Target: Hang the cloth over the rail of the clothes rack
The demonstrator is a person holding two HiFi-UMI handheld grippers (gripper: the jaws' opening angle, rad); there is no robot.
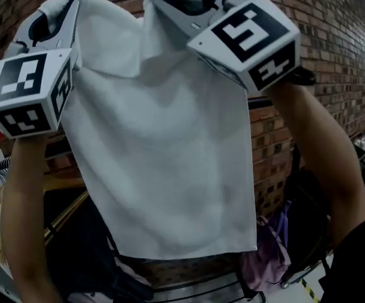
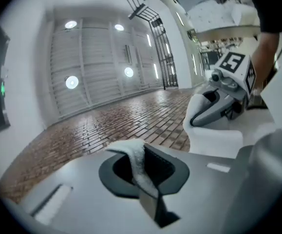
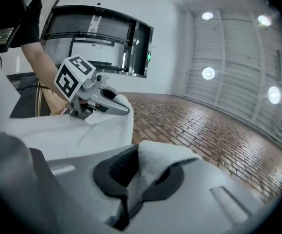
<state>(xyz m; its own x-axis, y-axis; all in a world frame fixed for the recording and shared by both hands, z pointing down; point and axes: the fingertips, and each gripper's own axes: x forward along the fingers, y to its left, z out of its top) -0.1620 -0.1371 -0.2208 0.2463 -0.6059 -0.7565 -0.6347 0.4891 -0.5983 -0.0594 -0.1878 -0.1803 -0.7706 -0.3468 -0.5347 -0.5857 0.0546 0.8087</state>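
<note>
Cloth (image 1: pixel 163 163), white and towel-like, hangs spread in front of the brick wall (image 1: pixel 333 55), held up by its two top corners. The left gripper (image 2: pixel 143 167) has its jaws clenched on one corner, and a thin ridge of fabric sticks out between the dark pads. The right gripper (image 3: pixel 141 172) grasps the other corner in the same way, with a thicker fold bulging from its jaws. Both grippers point upward, and the top edge of the cloth dips slightly between them. The sheet falls freely, its lower edge loose above dark and purple garments (image 1: pixel 264 257) lower down. A dark horizontal bar (image 1: pixel 261 103) shows at the cloth's right edge, against the wall; whether it is the rack's rail I cannot tell.
</note>
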